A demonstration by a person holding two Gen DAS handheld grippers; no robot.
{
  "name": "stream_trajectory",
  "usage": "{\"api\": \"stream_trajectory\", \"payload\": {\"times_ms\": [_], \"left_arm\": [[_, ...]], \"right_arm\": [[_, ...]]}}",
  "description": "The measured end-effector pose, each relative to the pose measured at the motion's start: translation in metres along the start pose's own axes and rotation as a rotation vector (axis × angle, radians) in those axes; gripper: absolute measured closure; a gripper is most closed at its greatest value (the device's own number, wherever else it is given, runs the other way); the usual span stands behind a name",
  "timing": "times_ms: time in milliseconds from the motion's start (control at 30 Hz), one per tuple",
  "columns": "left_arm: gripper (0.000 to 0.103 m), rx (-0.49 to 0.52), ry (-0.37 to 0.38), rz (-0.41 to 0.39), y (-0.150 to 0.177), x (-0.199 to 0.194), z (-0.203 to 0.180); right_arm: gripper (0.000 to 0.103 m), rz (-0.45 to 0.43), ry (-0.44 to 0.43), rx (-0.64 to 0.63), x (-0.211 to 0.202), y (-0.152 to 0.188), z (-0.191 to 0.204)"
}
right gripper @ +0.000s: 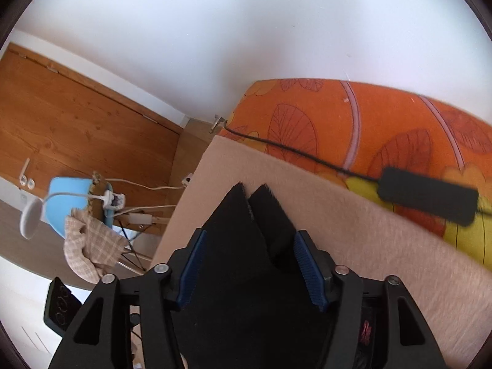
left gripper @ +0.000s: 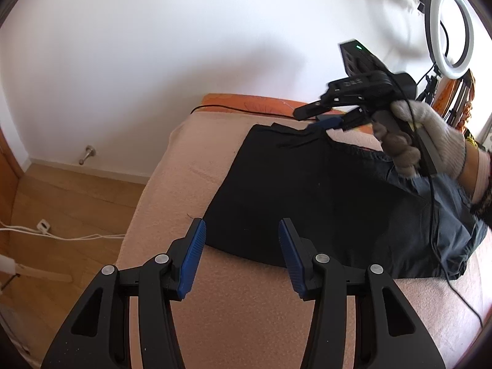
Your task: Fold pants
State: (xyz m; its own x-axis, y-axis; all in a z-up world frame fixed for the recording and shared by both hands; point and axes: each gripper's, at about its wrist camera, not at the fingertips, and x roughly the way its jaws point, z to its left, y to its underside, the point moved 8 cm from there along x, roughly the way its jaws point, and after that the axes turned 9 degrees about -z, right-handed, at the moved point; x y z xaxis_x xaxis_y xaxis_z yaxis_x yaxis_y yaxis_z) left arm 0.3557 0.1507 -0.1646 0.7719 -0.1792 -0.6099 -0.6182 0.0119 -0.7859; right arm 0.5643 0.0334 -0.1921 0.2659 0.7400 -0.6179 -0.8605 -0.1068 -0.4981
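Black pants [left gripper: 307, 200] lie folded flat on a pink bed cover [left gripper: 246, 307]. My left gripper [left gripper: 241, 224] hovers open over their near edge, with nothing pinched between its blue pads. A gloved hand [left gripper: 430, 135] holds my right gripper [left gripper: 313, 117] over the far end of the pants. In the right wrist view the two leg ends of the pants [right gripper: 240, 261] lie spread between and beneath the right gripper [right gripper: 250, 235]. Its jaws stand wide apart, and the pads do not look pressed on the cloth.
Grey-blue cloth [left gripper: 455, 221] bunches at the right side of the pants. A black cable with a power block [right gripper: 427, 195] crosses orange floral bedding [right gripper: 338, 117] past the cover's far edge. A ring light [left gripper: 452, 30] stands at the back right. To the left are wooden floor [left gripper: 61, 209] and a blue chair [right gripper: 70, 196].
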Motion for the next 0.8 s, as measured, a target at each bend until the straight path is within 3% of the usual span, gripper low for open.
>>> {"api": "stream_trajectory", "payload": {"times_ms": [33, 100, 167, 233, 333, 467, 700, 800], "left_arm": [[0.055, 0.003, 0.003, 0.000, 0.000, 0.000, -0.002], [0.055, 0.009, 0.010, -0.009, 0.000, -0.001, -0.003], [0.055, 0.010, 0.018, -0.012, 0.000, -0.002, -0.004], [0.055, 0.016, 0.020, -0.013, 0.001, -0.003, -0.004], [0.055, 0.009, 0.036, -0.017, 0.002, -0.005, -0.004], [0.055, 0.010, 0.042, -0.018, 0.002, -0.006, -0.004], [0.055, 0.013, 0.046, -0.018, 0.003, -0.005, -0.005], [0.055, 0.014, 0.045, -0.017, 0.004, -0.004, -0.005]], "right_arm": [[0.041, -0.001, 0.067, -0.038, 0.004, -0.003, -0.002], [0.042, -0.006, 0.102, -0.095, 0.010, -0.009, 0.003], [0.055, 0.014, 0.100, -0.165, 0.020, -0.011, 0.016], [0.059, 0.017, 0.167, -0.262, 0.031, -0.009, 0.024], [0.060, 0.004, 0.163, -0.256, 0.033, -0.012, 0.025], [0.069, -0.032, 0.134, -0.206, 0.021, -0.019, 0.016], [0.070, -0.020, 0.197, -0.327, 0.029, -0.013, 0.022], [0.082, -0.023, 0.246, -0.434, 0.033, -0.007, 0.030]]}}
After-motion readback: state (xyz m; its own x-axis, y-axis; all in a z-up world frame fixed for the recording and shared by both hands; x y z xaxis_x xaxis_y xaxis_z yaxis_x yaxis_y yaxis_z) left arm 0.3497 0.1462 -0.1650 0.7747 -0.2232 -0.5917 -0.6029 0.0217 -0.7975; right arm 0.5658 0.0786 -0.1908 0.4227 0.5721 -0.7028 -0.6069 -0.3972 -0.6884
